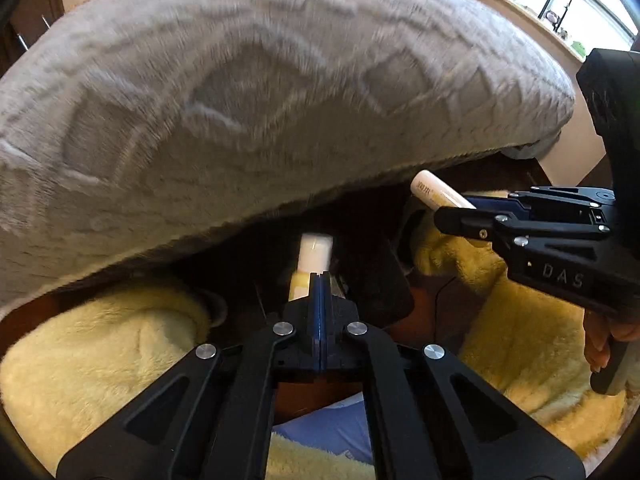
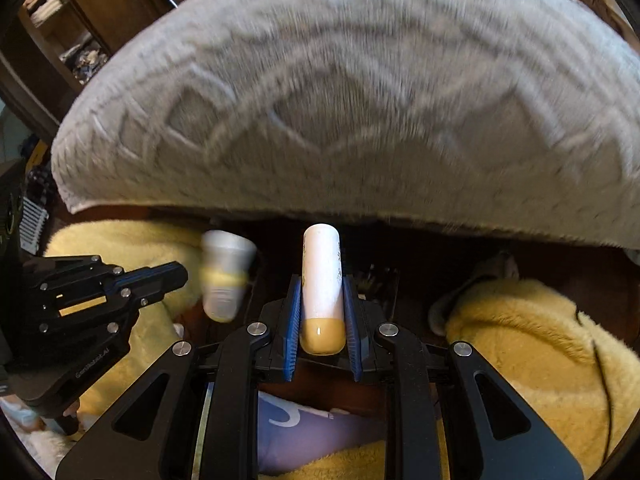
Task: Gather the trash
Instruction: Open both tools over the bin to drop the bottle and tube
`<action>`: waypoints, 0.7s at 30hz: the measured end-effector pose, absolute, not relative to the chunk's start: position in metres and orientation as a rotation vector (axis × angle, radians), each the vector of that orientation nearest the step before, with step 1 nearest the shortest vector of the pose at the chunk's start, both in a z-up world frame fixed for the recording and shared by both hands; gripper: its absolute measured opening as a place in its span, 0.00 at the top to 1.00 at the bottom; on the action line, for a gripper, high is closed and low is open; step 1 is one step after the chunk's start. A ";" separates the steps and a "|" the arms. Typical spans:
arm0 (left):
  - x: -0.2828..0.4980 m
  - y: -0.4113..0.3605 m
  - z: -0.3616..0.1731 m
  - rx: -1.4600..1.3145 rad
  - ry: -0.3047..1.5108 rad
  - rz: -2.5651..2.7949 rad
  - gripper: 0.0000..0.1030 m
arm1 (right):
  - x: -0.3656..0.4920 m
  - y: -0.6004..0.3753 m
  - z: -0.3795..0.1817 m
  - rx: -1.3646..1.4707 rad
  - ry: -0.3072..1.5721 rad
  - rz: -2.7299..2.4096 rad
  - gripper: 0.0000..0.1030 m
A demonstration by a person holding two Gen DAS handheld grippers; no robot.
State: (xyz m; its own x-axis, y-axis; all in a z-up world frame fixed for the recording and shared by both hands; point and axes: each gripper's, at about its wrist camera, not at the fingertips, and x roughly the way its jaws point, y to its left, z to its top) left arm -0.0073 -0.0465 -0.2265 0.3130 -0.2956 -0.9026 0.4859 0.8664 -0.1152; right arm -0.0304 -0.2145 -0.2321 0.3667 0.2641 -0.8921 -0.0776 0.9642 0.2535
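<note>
Nearest the lens: black linkage of the right gripper (image 2: 322, 282), blue pads clamped on either side of a white tube (image 2: 322, 268) with a tan cap. The tube lies along the fingers, cap end toward the camera, white end protruding past the tips. Grip looks centred, no visible tilt. Left gripper (image 1: 320, 280): jaws pressed together, no gap between the pads. A small white container with a yellow band (image 2: 226, 276) shows just beyond its tips, heavily blurred; cannot tell whether a rim is pinched or it is loose. A grey textured blanket (image 2: 340, 100) overhangs a dark gap ahead, with yellow fleece (image 2: 540, 360) on both sides. No bin or bag is identifiable with certainty. Judgement: transport phase. Keep the right clamp firm, since the smooth tube could slide forward when pointed steeply down. Confirm the receptacle before opening. Keep the two grippers apart to avoid knocking the protruding end.
</note>
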 end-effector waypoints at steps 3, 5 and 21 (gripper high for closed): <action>0.006 -0.051 -0.252 0.164 1.186 -0.528 1.00 | -0.021 -0.213 -0.255 0.202 1.220 0.224 0.79; 0.013 -0.054 -0.267 0.163 1.210 -0.514 1.00 | -0.014 -0.210 -0.270 0.191 1.256 0.209 0.79; 0.020 -0.030 -0.293 0.129 1.242 -0.414 0.22 | 0.000 -0.213 -0.265 0.190 1.215 0.096 0.10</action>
State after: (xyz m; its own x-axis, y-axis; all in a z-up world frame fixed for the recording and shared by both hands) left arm 0.0195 -0.0297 -0.2933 0.2594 -0.2357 -0.9366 0.3738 0.9187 -0.1277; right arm -0.0004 -0.2129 -0.2654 0.3468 0.1754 -0.9214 0.0280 0.9800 0.1971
